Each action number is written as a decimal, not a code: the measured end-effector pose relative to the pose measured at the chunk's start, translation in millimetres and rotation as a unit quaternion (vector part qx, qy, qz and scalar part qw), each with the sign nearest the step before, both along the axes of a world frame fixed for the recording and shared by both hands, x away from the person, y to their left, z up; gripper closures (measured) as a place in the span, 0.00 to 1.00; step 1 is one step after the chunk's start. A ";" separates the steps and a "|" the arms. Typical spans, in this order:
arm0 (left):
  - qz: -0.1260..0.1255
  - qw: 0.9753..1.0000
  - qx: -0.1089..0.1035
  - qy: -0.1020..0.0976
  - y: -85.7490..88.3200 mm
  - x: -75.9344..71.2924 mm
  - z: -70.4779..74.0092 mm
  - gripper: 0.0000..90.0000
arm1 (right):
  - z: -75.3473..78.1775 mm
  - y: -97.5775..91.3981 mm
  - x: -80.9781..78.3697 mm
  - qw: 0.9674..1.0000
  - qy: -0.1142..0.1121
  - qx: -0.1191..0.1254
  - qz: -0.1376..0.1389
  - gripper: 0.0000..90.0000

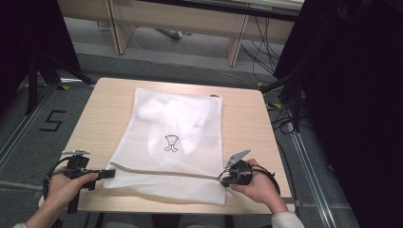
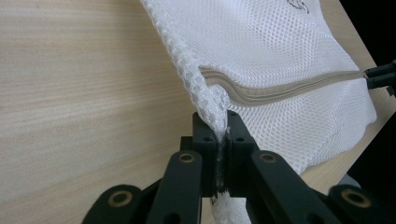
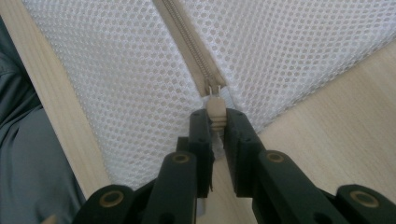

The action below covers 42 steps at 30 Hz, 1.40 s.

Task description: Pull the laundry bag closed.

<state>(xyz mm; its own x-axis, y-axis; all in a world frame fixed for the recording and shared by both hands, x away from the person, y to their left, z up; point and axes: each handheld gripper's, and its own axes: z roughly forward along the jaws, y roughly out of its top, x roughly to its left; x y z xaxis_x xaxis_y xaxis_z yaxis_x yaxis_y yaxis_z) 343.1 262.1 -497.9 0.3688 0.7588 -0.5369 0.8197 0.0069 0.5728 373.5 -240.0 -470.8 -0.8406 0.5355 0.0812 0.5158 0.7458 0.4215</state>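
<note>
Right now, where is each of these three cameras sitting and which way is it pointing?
High view: above the person's side, facing forward and down on the table; both hands and forearms show.
Left gripper view: on the left gripper, looking along its fingers, shut on the mesh bag corner.
Right gripper view: on the right gripper, shut on the zipper pull.
All three share the bag and its zipper.

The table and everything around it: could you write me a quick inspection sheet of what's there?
Surface: pale wooden table, square.
Job's things: white mesh laundry bag lying flat, beige zipper closed, beige zipper pull at its right end.
Clutter: nothing seen.
Grippers: left gripper shut on the bag's left edge; right gripper shut on the zipper pull.
Cables: black cables on the floor beyond.
Surroundings: grey floor, wooden furniture legs.
</note>
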 end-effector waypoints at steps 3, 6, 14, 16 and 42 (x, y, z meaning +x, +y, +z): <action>-0.003 1.000 0.011 0.000 -1.1 -0.1 -1.0 0.93 | -2.3 1.6 1.4 1.000 -0.009 -0.002 0.013 0.91; -0.002 1.000 0.018 0.003 -2.3 -0.1 -2.9 0.92 | -3.0 2.6 0.5 1.000 -0.006 -0.005 0.006 0.91; -0.019 0.999 0.047 0.016 -3.9 0.2 -5.0 0.86 | -4.2 3.7 0.0 1.000 -0.005 0.002 -0.001 0.86; -0.018 0.998 0.052 0.013 -3.8 -0.1 -4.6 0.82 | -3.6 3.0 1.0 1.000 -0.015 0.006 -0.002 0.83; 0.021 0.994 0.081 -0.075 6.1 -5.9 9.9 0.38 | 1.3 -13.2 9.1 0.972 -0.109 0.118 -0.171 0.67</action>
